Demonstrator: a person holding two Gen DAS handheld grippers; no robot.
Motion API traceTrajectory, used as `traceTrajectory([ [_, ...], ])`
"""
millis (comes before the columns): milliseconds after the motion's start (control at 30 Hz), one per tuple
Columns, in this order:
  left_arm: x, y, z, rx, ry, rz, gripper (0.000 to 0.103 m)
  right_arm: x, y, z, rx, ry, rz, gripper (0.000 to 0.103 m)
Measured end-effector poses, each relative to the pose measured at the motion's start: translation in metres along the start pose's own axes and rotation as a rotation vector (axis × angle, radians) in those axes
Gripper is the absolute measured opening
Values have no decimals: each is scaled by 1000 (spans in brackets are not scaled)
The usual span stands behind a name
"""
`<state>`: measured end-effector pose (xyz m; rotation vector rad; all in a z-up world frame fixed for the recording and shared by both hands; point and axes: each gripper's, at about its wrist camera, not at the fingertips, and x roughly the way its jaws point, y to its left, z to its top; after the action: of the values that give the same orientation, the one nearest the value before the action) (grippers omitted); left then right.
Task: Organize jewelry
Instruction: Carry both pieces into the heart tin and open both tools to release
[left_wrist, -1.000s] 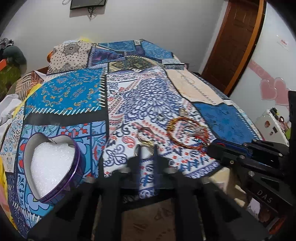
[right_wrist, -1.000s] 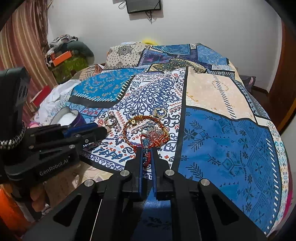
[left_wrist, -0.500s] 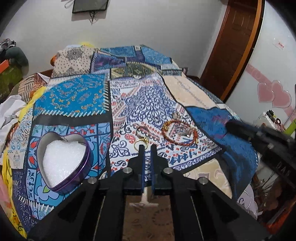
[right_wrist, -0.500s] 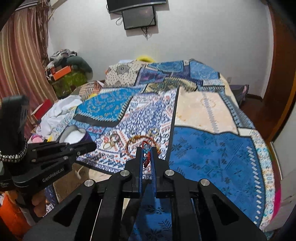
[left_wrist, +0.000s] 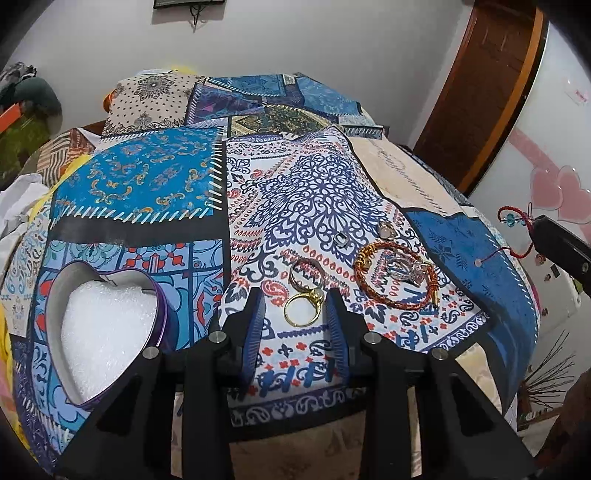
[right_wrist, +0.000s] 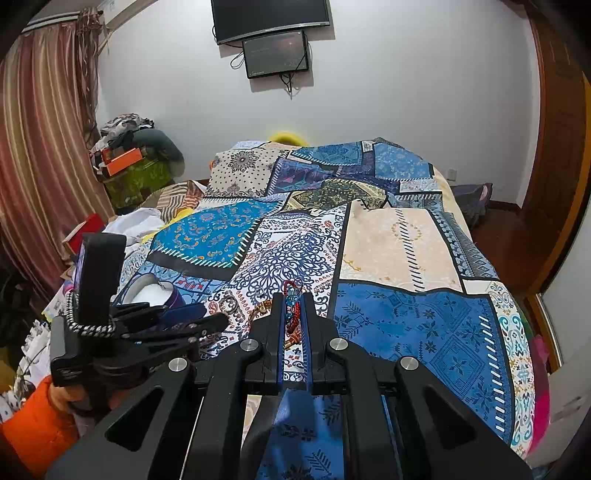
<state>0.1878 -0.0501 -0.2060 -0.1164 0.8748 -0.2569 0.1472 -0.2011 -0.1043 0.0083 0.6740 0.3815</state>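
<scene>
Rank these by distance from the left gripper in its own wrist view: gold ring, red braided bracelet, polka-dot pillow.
From the left gripper:
1. gold ring, lying between its open fingers.
2. red braided bracelet, right of it on the bedspread.
3. polka-dot pillow, far end, left.

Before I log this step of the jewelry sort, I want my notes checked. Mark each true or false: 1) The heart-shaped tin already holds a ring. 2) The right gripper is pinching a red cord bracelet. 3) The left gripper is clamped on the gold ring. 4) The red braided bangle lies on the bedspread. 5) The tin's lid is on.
1) False: the heart-shaped tin shows only white foam.
2) True: the right gripper is shut on the red cord bracelet.
3) False: the left gripper has just opened; the gold ring lies between its jaws, ungripped.
4) True: the red braided bangle lies on the bedspread.
5) False: the tin is open.
</scene>
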Motion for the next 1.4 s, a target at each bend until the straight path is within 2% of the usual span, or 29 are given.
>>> traceTrajectory([
  [67,1,-2,-2,13,-7,7,21,0,0,-1,-1,-1,2,7],
  [167,1,-6,-4,45,-19,20,19,2,0,-2,2,2,6,7],
  [367,-11,-5,-8,41,-38,14,18,5,6,0,3,8,24,7],
  [633,-57,6,-8,19,-109,25,18,-2,30,11,-31,-22,60,7],
  [1067,-141,58,-3,-31,-280,113,18,-5,97,38,-131,-89,142,7],
  [1400,-156,93,-12,-64,-296,154,18,14,139,48,-192,-83,214,7],
])
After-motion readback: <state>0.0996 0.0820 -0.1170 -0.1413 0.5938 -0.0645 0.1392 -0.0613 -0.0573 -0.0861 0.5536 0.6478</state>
